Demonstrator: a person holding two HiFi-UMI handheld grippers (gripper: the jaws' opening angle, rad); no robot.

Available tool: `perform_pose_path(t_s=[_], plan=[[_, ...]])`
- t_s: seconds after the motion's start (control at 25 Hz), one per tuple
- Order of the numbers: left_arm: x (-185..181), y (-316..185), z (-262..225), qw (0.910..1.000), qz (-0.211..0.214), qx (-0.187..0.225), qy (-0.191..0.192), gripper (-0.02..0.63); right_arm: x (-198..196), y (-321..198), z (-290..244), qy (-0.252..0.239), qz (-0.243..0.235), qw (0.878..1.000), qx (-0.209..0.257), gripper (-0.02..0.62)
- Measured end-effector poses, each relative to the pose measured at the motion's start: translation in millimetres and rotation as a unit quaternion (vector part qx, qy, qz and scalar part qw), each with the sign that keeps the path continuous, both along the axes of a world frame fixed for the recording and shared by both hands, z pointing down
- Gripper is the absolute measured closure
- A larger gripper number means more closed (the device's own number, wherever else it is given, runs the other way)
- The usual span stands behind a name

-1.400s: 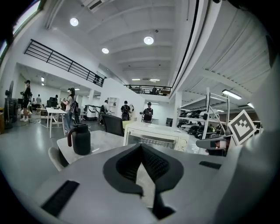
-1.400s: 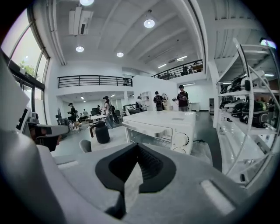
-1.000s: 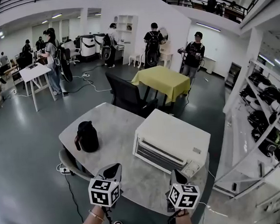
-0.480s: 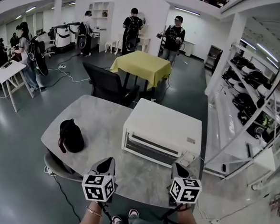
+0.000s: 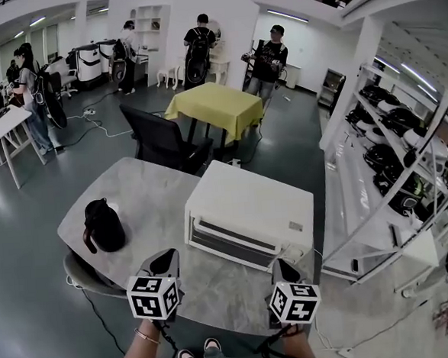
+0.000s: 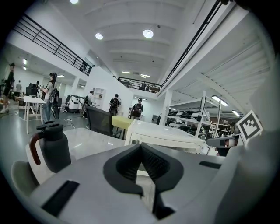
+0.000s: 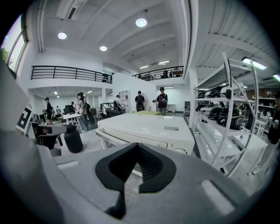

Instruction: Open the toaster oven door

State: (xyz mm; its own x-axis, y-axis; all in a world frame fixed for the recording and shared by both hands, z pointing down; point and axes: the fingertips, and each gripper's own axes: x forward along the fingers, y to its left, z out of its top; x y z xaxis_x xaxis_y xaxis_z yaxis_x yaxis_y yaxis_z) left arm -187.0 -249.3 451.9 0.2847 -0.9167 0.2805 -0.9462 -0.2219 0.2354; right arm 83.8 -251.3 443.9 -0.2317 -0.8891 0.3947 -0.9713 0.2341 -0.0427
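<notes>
Right now the boxy white toaster oven (image 5: 249, 215) sits shut at the right edge of the smooth grey bench (image 5: 145, 199). The left gripper (image 5: 164, 257) and right gripper (image 5: 280, 265) hover by the near edge, fingers together, empty.

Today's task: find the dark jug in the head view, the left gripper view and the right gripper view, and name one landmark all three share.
Head view: dark jug left of centre, on the table.
Left gripper view: jug far left, large and near.
Right gripper view: jug left, small, mid-height.
Shared landmark: the white toaster oven, to the jug's right in every view.
</notes>
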Motion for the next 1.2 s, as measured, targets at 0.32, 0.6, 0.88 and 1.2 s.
perform_pose_path(t_s=[0.32, 0.6, 0.88, 1.2], plan=[[18.0, -19.1, -3.7, 0.9998, 0.006, -0.008, -0.018, 0.601, 33.5, -3.9, -3.5, -0.014, 0.034, 0.999, 0.002, 0.591], [37.0, -37.2, -8.2, 0.9989, 0.019, -0.016, -0.039, 0.6, 64.7, -5.8, 1.5, -0.034, 0.071, 0.997, -0.003, 0.591], [39.4, -57.4, -7.6, 0.9984, 0.025, -0.021, -0.046, 0.6, 77.5, -11.8, 11.7, -0.048, 0.091, 0.995, -0.007, 0.59], [38.7, -73.3, -3.5, 0.9977, 0.036, -0.026, -0.052, 0.594, 82.9, -21.1, 16.7, -0.053, 0.107, 0.993, -0.012, 0.591]])
